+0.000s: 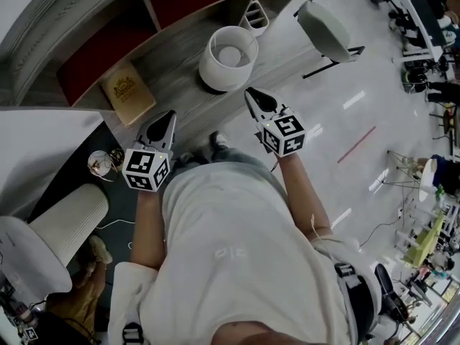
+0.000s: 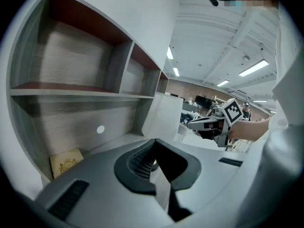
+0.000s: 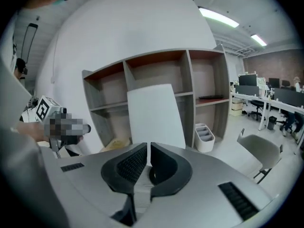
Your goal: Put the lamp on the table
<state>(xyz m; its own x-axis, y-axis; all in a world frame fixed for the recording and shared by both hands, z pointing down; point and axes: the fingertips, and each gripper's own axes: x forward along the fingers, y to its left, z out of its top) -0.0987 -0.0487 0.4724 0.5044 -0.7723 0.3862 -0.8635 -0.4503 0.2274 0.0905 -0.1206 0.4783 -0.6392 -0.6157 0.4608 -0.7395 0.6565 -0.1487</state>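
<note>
Head view shows the lamp point(image 1: 228, 56) standing upright on the table point(image 1: 172, 77) at twelve o'clock, so the placing looks done. The left hand-held gripper point(image 1: 169, 117) and right hand-held gripper point(image 1: 251, 95) are clenched on nothing, near it.

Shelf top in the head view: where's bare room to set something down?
Free: the grey wood-grain shelf top between the tan embossed book and the white cylindrical lamp. Crowded: the lamp's near side, where the right gripper points.
</note>
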